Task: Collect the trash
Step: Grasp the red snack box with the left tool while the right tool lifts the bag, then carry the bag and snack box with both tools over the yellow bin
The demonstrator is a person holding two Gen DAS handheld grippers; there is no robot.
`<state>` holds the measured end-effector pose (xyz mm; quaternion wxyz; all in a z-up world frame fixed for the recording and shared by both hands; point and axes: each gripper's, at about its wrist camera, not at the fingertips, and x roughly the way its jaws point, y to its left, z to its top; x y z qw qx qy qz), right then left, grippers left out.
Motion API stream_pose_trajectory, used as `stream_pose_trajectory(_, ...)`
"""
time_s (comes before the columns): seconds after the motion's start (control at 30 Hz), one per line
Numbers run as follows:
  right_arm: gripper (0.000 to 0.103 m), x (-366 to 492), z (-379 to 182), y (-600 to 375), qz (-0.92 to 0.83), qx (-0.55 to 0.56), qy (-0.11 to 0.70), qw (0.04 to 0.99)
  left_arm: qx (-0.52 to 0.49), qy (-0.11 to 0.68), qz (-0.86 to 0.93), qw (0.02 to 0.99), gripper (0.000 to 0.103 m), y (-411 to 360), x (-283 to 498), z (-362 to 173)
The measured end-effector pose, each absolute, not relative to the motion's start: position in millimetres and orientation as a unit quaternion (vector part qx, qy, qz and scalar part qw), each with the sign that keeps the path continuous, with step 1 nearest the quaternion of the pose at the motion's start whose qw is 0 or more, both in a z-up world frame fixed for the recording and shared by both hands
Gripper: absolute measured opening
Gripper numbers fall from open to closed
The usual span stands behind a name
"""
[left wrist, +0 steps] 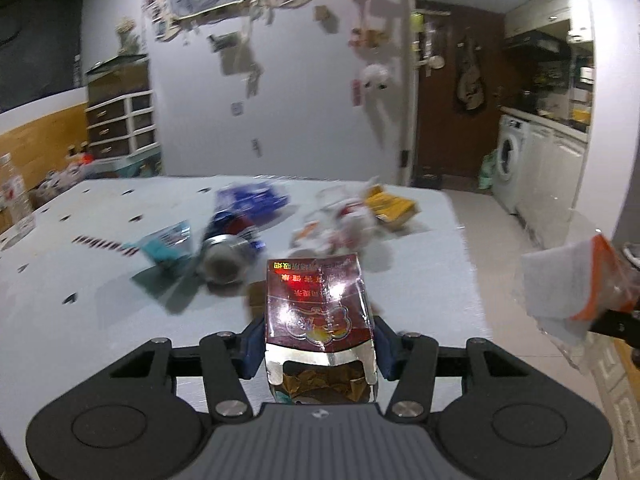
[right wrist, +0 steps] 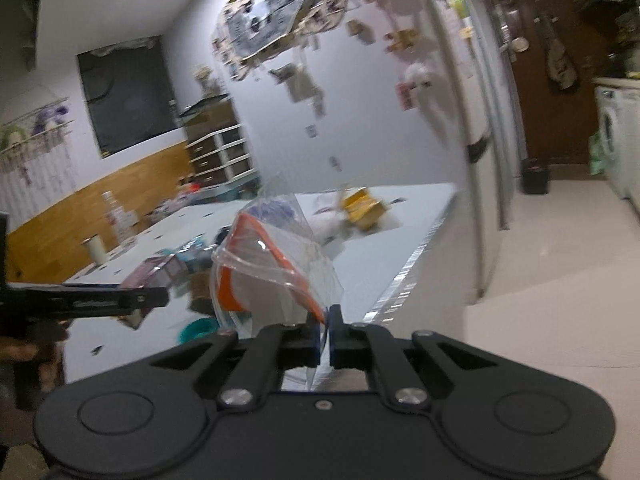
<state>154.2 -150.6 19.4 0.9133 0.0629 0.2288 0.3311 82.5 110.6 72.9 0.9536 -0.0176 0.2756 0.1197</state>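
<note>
While the left gripper [left wrist: 320, 344] clamps its fingers on a dark red cigarette pack [left wrist: 318, 312] above the white counter [left wrist: 100, 208], the right gripper [right wrist: 325, 340] pinches a clear orange-edged plastic bag [right wrist: 264, 276]; a blue can [left wrist: 230, 248] and yellow wrapper [left wrist: 390, 204] lie behind.

On the table [left wrist: 100, 216] a can [left wrist: 228, 252] lies near the middle. A flat packet [left wrist: 168, 246] lies just left of the can, a pouch [left wrist: 252, 198] just behind it, and a crumpled wrapper pile [left wrist: 340, 226] to its right. A small box [left wrist: 390, 206] sits right of that pile. A bottle [left wrist: 14, 196] stands far left of the can.
</note>
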Motion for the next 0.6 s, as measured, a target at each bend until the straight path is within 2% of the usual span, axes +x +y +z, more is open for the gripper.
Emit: stream_pose_trajectory(0.6,0.004,180.5,5.4,-252.8,0.171,0.053,0.233,0.956,0.018,0.282,-0.005,0.959,0.054,-27.7,150.1,52.9)
